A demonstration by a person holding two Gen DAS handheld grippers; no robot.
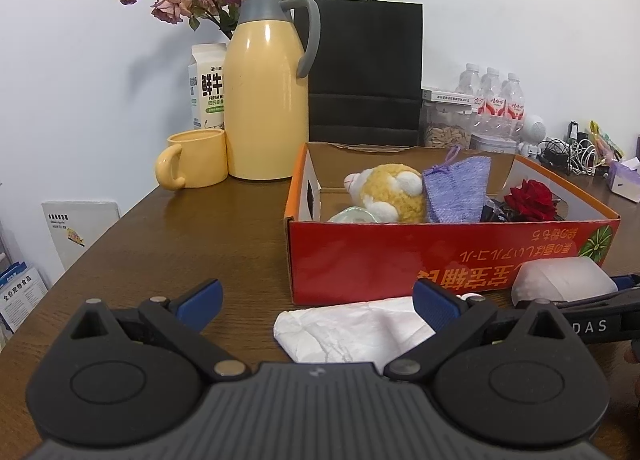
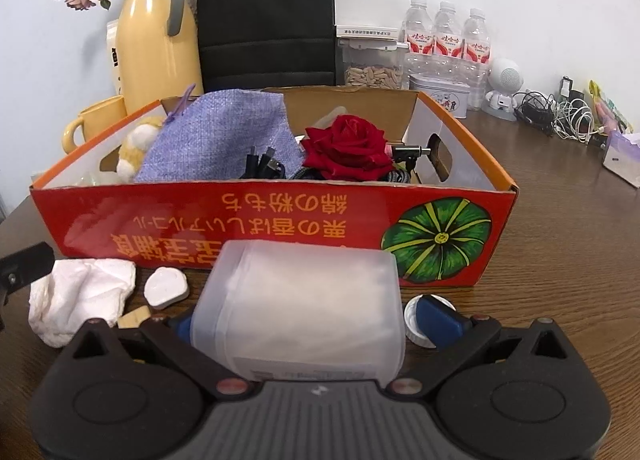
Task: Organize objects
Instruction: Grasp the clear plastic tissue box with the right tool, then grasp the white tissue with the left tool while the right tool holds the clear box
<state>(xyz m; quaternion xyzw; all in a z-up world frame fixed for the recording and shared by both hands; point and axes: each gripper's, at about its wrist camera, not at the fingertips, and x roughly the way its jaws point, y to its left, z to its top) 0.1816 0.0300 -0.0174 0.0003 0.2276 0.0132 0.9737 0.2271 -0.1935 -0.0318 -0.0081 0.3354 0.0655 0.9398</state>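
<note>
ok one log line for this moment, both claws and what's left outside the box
left claw: open, over white cloth | right claw: shut on frosted container | red box: part filled | outside: cloth, white plug, cap

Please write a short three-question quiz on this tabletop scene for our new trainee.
1. True or false: the right gripper holds the frosted plastic container.
2. Which item lies inside the red cardboard box?
A. crumpled white tissue
B. red rose
C. white bottle cap
3. Fill in: the left gripper is ____, with nothing between its fingers.

Key
1. True: the container sits between its blue pads.
2. B: the tissue and the cap lie on the wooden table in front of the box.
3. Open.
</note>
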